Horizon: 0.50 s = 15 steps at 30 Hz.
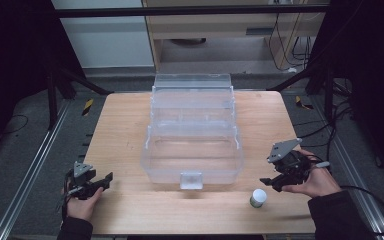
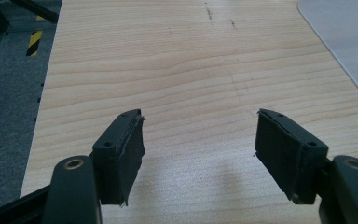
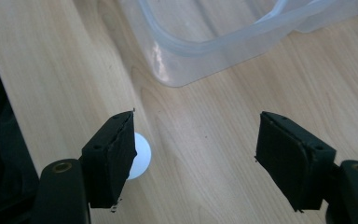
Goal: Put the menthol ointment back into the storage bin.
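Observation:
A clear plastic box [image 1: 192,160] with its lid flipped back sits in the middle of the wooden table [image 1: 125,205]. A small jar with a white cap [image 1: 258,198] stands near the front edge, just left of and below my right gripper [image 1: 270,184]. In the right gripper view the white cap [image 3: 140,158] peeks out behind the left jaw, and the box corner [image 3: 186,70] lies ahead; my right gripper [image 3: 196,158] is open and holds nothing. My left gripper [image 1: 105,181] rests at the front left corner, open over bare wood [image 2: 198,144].
The box's raised lid [image 1: 192,82] stands at the table's far edge. Metal rails [image 1: 25,175] run along both sides of the table, with cables [image 1: 375,200] on the floor at right. A pale mat edge [image 2: 349,37] shows at upper right in the left gripper view.

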Motion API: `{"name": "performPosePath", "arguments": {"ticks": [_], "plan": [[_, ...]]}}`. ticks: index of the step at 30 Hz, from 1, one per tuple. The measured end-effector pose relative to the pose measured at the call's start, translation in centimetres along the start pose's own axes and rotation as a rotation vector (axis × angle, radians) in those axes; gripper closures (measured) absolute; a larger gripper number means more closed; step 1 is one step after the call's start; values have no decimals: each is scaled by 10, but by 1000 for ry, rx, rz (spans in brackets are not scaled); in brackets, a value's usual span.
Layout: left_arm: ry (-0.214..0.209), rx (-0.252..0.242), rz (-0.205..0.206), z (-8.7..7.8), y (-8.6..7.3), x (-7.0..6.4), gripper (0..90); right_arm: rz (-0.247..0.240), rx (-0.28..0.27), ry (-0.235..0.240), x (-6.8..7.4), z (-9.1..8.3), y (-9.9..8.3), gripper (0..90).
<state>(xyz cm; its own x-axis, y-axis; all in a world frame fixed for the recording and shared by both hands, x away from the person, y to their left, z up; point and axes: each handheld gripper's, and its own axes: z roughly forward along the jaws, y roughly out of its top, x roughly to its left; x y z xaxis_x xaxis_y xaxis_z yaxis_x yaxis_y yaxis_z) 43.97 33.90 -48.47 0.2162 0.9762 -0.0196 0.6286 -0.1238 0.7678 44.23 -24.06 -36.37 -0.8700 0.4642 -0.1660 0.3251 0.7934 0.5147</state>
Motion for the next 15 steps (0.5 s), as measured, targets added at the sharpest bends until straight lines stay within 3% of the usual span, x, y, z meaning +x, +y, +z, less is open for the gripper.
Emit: {"name": "performPosePath", "arguments": {"ticks": [15], "plan": [[-4, 3, 4, 0, 0, 0, 316, -106, 132, 110, 13, 14, 5, 338]]}}
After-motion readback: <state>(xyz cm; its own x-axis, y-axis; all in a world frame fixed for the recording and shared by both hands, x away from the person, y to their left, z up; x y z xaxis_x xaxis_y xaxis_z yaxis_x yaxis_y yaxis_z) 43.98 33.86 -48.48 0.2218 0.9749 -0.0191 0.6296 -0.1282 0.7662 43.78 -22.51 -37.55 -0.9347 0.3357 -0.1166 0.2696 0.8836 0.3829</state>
